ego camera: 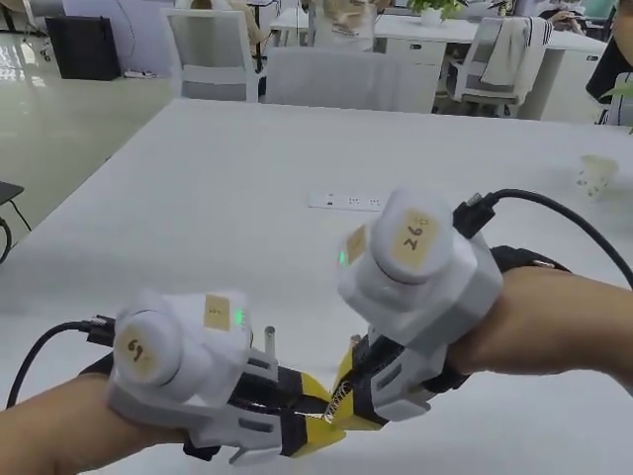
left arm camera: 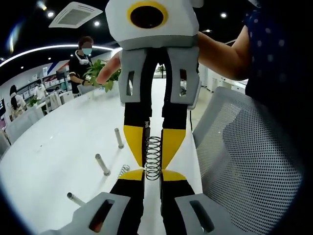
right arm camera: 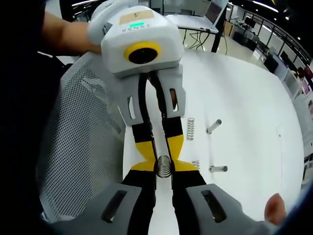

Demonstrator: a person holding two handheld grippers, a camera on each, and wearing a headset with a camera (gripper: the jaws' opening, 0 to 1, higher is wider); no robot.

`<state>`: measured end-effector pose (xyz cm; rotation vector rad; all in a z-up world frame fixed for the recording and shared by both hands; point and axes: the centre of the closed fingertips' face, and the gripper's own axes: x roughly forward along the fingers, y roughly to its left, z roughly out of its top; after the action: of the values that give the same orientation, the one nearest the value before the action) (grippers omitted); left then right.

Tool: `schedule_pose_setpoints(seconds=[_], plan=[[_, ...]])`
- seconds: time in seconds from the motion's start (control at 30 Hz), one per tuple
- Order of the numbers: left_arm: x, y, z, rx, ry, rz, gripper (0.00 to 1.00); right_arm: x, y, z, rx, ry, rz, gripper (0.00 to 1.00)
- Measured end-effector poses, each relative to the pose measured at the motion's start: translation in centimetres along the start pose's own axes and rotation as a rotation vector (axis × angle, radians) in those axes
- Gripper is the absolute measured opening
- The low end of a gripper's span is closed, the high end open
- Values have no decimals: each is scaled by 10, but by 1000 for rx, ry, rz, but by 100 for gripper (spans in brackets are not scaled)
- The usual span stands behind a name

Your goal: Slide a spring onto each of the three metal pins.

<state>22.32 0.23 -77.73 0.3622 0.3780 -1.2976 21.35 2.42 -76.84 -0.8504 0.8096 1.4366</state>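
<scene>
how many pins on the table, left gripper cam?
3, in a row left of the held spring: far pin, middle pin, near pin. None looks hidden.

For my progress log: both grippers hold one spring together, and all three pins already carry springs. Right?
No. The left gripper view shows the three pins bare; a loose spring lies beside them. The left gripper and right gripper do hold one spring together.

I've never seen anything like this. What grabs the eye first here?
Two chunky white hand-held tools, the left gripper and the right gripper, meet nose to nose low in the head view, their yellow-tipped jaws pinching one small spring between them. Beside them on the white table, three metal pins wait with a loose spring.
</scene>
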Motion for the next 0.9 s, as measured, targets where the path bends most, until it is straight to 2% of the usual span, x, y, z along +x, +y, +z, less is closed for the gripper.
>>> schedule_pose_setpoints(seconds=[0.17, 0.5, 0.77, 0.9], plan=[[-2, 3, -6, -19, 8, 9, 10, -2, -4, -3, 8, 5, -8, 9], [-13, 11, -12, -86, 8, 35, 26, -13, -12, -14, 31, 13, -30, 9], [-33, 24, -17, -128, -6, 90, 32, -21, -17, -23, 48, 22, -50, 9], [-41, 27, -26, -150, 2, 122, 38, -23, -18, -29, 54, 33, -55, 9]])
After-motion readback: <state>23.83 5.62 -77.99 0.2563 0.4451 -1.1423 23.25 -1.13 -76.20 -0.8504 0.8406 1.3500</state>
